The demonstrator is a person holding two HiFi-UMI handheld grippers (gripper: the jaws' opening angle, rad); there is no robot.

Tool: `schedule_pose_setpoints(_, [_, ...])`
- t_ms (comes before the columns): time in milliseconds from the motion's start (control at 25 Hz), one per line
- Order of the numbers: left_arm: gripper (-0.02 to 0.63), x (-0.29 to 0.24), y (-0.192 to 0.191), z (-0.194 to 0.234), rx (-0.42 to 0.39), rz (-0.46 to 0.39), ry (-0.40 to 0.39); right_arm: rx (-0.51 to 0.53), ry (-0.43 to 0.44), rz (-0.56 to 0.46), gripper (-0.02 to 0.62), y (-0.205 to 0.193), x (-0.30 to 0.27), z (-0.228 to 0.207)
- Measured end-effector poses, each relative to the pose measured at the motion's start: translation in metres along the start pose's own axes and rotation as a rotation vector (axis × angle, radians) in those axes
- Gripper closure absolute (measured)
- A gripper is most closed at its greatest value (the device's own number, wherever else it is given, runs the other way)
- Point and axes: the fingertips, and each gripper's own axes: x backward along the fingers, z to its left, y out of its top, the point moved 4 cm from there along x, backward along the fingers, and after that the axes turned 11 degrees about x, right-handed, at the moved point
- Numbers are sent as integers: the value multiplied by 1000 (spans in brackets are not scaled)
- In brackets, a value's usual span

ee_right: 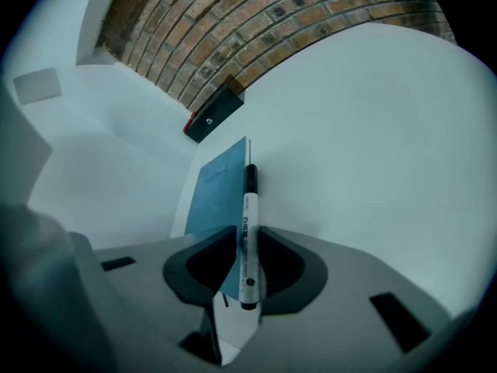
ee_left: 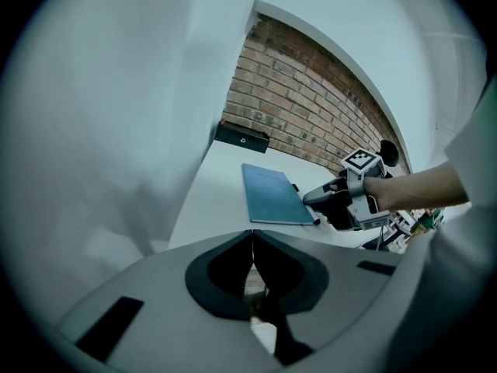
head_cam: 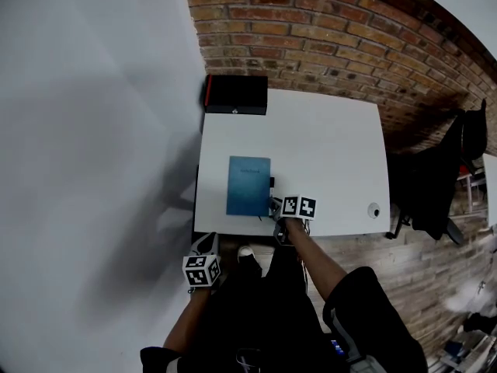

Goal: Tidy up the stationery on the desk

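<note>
White desk (head_cam: 334, 146) under the brick wall. The blue notebook (head_cam: 248, 185) lies flat towards its front-left, with the black box (head_cam: 236, 94) well apart at the back corner. The right gripper (head_cam: 277, 208) sits at the notebook's near right edge, jaws pinching a marker pen (ee_right: 248, 224). The pen runs lengthwise between the pads, its far end pointing out towards the box along the notebook's right edge. Whether it is clear of the desk, I can't tell.

The risk, as I read it: the grip is on a round barrel near the tail, so most of the pen sticks out ahead of the pads. A quick swing, or a knock on the notebook's edge, could swivel it or let it slide free and roll across the desk. A low carry might also nudge the notebook askew.

Pose now — the right forearm reaches over the desk's front edge, gripper tipped forward and down. The left gripper (head_cam: 206, 247) hangs just off the front-left corner, jaws pressed together on nothing and angled down too, forearm close to the body.
</note>
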Motion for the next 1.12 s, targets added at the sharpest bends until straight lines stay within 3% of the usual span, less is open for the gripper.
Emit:
schedule_pose_setpoints(320, [591, 1, -1, 4, 5, 0, 4, 83, -48, 45, 486, 2, -2, 7])
schedule_pose_setpoints(720, [591, 1, -2, 5, 7, 4, 2, 81, -52, 32, 469, 9, 3, 3])
schedule_pose_setpoints(1120, [591, -8, 15, -8, -50, -29, -46, 66, -77, -97, 469, 21, 32, 5])
